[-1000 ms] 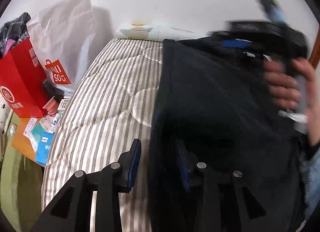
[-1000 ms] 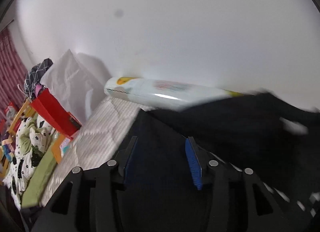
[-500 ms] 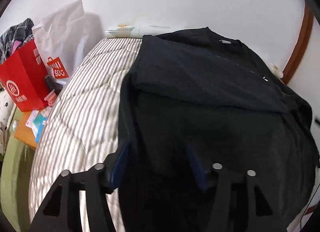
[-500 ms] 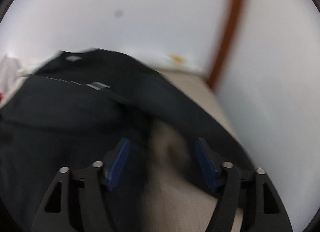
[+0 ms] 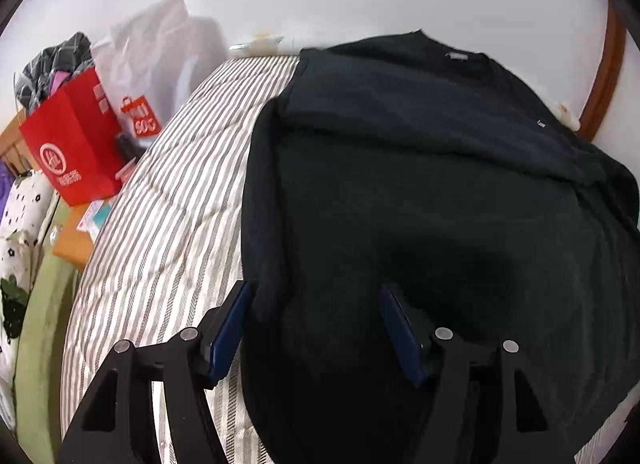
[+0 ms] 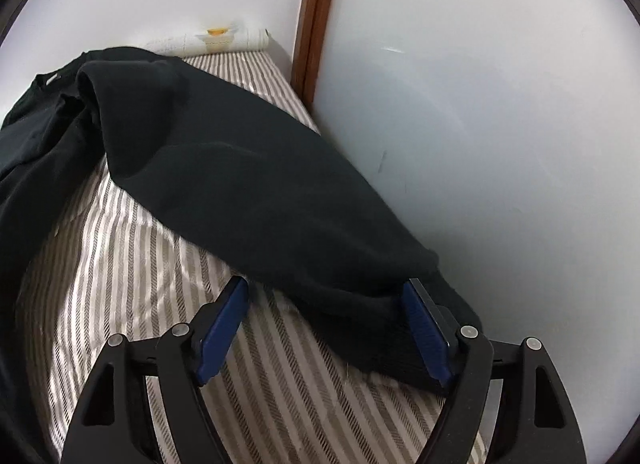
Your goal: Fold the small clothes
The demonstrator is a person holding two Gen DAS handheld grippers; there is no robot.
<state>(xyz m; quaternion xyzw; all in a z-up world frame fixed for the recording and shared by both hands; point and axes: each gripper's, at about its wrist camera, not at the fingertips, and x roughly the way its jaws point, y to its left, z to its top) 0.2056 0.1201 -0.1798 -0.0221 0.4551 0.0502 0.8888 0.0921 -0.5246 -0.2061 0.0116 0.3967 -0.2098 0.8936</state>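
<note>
A black sweater [image 5: 420, 184] lies spread on the striped mattress [image 5: 168, 204], its left side folded inward. My left gripper [image 5: 314, 292] hovers over the sweater's lower left edge. Its jaws are opening, with cloth lying beneath them and the pads not pressing on it. In the right wrist view the sweater's right sleeve [image 6: 248, 184] stretches along the wall. My right gripper [image 6: 326, 284] is at the sleeve's cuff [image 6: 380, 328]. Its jaws are opening too, and the cuff lies loose between them, near the right pad.
A red paper bag [image 5: 72, 144] and a white shopping bag [image 5: 152, 64] stand left of the bed on a wooden table [image 5: 72, 240]. The white wall [image 6: 480, 104] and a brown frame [image 6: 316, 16] close in the bed's right side. A white roll [image 6: 212, 38] lies at the head.
Both grippers' jaws have widened and let go of the black cloth. The right gripper swung from the sweater's left part across to the sleeve by the wall. The left gripper shifted along the hem.
</note>
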